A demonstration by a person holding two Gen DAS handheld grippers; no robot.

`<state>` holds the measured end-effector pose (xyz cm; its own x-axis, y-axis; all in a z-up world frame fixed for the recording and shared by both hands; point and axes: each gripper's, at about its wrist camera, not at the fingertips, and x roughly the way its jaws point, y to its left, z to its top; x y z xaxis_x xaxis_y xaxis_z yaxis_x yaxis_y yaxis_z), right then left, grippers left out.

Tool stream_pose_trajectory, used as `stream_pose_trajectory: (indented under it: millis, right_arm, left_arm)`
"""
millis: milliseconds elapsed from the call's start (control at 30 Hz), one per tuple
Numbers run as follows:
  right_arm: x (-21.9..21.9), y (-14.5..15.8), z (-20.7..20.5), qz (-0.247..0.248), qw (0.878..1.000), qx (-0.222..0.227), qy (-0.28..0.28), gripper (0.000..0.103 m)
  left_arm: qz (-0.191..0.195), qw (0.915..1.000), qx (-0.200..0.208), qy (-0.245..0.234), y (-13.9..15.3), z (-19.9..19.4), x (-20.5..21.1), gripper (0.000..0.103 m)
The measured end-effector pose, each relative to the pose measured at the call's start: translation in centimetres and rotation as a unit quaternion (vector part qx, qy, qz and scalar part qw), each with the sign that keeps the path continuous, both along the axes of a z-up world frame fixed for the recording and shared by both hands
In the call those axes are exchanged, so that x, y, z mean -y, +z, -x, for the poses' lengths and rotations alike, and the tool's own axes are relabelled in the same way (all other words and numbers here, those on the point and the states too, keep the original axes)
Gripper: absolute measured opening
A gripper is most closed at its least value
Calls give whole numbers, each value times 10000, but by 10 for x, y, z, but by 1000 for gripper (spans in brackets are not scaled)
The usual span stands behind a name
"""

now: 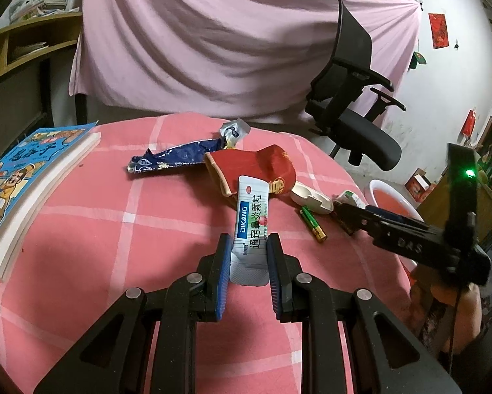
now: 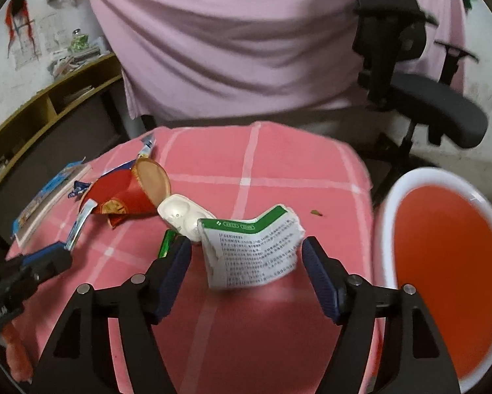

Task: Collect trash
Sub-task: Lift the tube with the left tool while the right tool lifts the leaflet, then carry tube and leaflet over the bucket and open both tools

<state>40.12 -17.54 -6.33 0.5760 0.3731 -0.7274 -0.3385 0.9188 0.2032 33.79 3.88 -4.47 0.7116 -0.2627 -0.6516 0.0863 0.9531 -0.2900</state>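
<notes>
My left gripper (image 1: 247, 246) is shut on the lower end of a white DIKANG sachet (image 1: 249, 220), whose top leans toward a red cloth pouch (image 1: 255, 167). A crumpled blue wrapper (image 1: 177, 157) lies behind the pouch. In the right wrist view my right gripper (image 2: 247, 252) is open. A crumpled white and green leaflet (image 2: 252, 249) sits between its fingers, and neither pad touches it. A white earbud case (image 2: 180, 213) and a green battery (image 2: 167, 244) lie just left of the leaflet. The right gripper (image 1: 344, 215) also shows at the table's right edge in the left wrist view.
A white bin with a red liner (image 2: 387, 216) stands beside the table on the right. A blue picture book (image 1: 26, 177) lies at the left edge of the pink checked tablecloth (image 1: 114, 229). A black office chair (image 1: 354, 124) and a pink draped sheet are behind.
</notes>
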Motion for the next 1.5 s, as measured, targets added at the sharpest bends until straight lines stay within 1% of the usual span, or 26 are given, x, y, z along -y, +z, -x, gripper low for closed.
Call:
stream_pose_trajectory:
  millis: [67, 100, 133, 233, 333, 467, 567, 633, 667, 733, 800, 833, 933, 1067, 1133, 1233, 1367, 1500]
  right_arm:
    - [5, -4, -3, -124, 9998, -160, -13, 68]
    - [8, -4, -3, -192, 9997, -159, -44, 63]
    - [11, -3, -2, -302, 9994, -162, -38, 62]
    - [14, -2, 2, -407, 9990, -155, -39, 58]
    - [15, 0, 6, -454, 9989, -91, -19, 57]
    - [14, 7, 16, -546, 9984, 119, 1, 57]
    - [17, 20, 36, -621, 9960, 635, -59, 57]
    - [23, 30, 50, -726, 9917, 1057, -136, 57]
    - [25, 33, 54, -776, 9897, 1196, -159, 57]
    - [32, 41, 67, -952, 9826, 1580, -221, 58]
    - [40, 48, 81, -1128, 9743, 1931, -280, 59]
    - [44, 50, 86, -1206, 9706, 2060, -294, 59]
    - [52, 56, 99, -1396, 9616, 2341, -320, 59]
    - [65, 64, 109, -1418, 9525, 2666, -385, 59]
    - [74, 69, 115, -1247, 9468, 2923, -507, 59]
    - [92, 71, 119, -1256, 9403, 3088, -691, 59]
    - [129, 69, 117, -1352, 9345, 3077, -1171, 60]
    - [160, 57, 109, -1497, 9322, 2846, -1660, 60]
  left_arm:
    - [16, 10000, -37, -11, -1, -3, -1, 18]
    - [20, 10000, -54, -17, -1, -4, -1, 18]
    - [23, 10000, -64, -23, -1, -4, 0, 18]
    - [8, 10000, -31, -50, -1, -3, 1, 18]
    - [-2, 9999, 95, -84, 2, 0, 2, 18]
    - [-31, 9991, 393, -148, 7, 9, 4, 18]
    - [-40, 9976, 673, -185, 12, 18, 6, 18]
    - [-53, 9959, 889, -169, 17, 25, 8, 18]
    - [-60, 9947, 1018, -151, 19, 29, 10, 18]
    - [-127, 9915, 1295, -75, 25, 40, 12, 18]
    - [-231, 9862, 1638, -19, 32, 52, 16, 18]
    - [-288, 9826, 1837, 9, 37, 59, 20, 18]
    - [-464, 9743, 2202, 44, 47, 69, 34, 18]
    - [-553, 9650, 2559, -123, 64, 76, 62, 18]
    - [-542, 9623, 2651, -269, 71, 75, 75, 18]
    - [-405, 9600, 2724, -495, 82, 69, 97, 18]
    - [-395, 9584, 2712, -797, 90, 53, 131, 18]
    - [-260, 9615, 2492, -1127, 88, 27, 167, 18]
